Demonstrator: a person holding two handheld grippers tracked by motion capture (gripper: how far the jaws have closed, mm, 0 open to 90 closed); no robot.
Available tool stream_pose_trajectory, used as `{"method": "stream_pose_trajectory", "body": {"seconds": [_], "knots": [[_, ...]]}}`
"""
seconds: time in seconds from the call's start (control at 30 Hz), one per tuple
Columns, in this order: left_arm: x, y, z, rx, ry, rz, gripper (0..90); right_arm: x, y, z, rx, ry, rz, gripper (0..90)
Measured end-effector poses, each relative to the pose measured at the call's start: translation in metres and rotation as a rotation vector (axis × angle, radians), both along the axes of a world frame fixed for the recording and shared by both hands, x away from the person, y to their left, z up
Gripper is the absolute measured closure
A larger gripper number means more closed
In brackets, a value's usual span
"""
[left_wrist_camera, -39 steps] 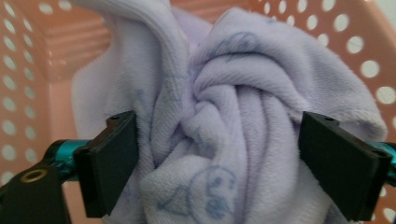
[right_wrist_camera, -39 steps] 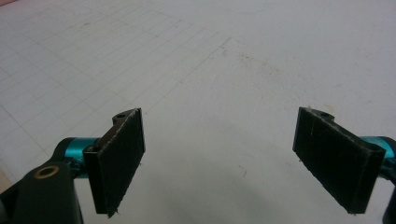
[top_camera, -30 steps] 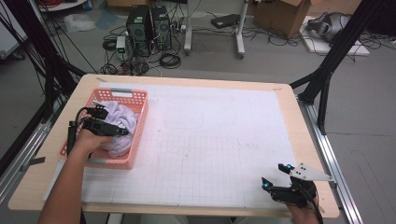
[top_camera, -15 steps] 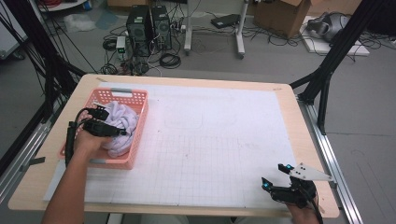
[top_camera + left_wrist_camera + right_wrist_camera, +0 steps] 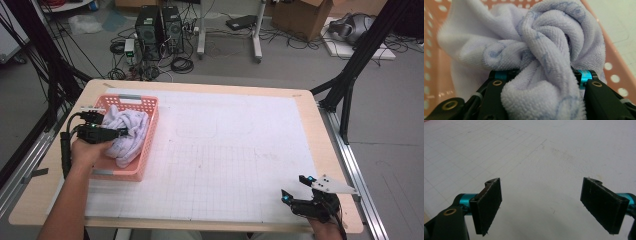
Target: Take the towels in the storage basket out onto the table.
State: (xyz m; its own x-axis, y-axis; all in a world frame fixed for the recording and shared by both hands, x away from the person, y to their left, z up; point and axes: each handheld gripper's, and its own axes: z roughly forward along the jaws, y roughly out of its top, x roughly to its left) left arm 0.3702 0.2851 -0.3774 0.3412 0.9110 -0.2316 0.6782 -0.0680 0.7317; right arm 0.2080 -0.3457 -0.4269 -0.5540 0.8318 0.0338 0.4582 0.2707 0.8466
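A pale lilac towel (image 5: 129, 134) lies bunched in a pink perforated basket (image 5: 145, 155) at the table's left. My left gripper (image 5: 117, 133) reaches into the basket from the left. Its jaws have just been closing and now pinch a thick twisted fold of the towel (image 5: 541, 75) between them. In the left gripper view the cloth bulges over both jaws and hides the pads. My right gripper (image 5: 295, 189) rests near the front right corner of the white grid mat (image 5: 230, 155). It stands open, with bare mat between its black pads (image 5: 487, 203).
The basket's pink wall (image 5: 434, 65) stands close around the left gripper. The mat covers most of the wooden table (image 5: 307, 107). Black frame posts flank the table. Computer towers (image 5: 157, 27) and cables sit on the floor beyond the far edge.
The left gripper's jaws have closed on the towel in the basket, and the hand has lifted a little with the cloth. The right gripper has kept still.
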Motion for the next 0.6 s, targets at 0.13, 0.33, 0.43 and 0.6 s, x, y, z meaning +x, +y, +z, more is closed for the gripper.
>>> {"method": "stream_pose_trajectory", "body": {"seconds": [0.13, 0.33, 0.43, 0.6], "knots": [[-0.009, 0.006, 0.009, -0.042, -0.092, -0.007, 59.0, 0.000, -0.001, 0.000, 0.001, -0.001, -0.002, 16.3], [-0.019, 0.017, 0.017, -0.096, -0.218, 0.004, 59.0, 0.000, -0.001, 0.001, 0.005, -0.008, -0.004, 16.3], [-0.022, 0.020, 0.020, -0.128, -0.264, 0.009, 59.0, -0.001, -0.002, 0.001, 0.008, 0.000, -0.010, 16.3], [-0.031, 0.028, 0.028, -0.212, -0.397, 0.027, 58.9, -0.001, -0.002, 0.002, 0.006, -0.010, -0.009, 16.3]]}}
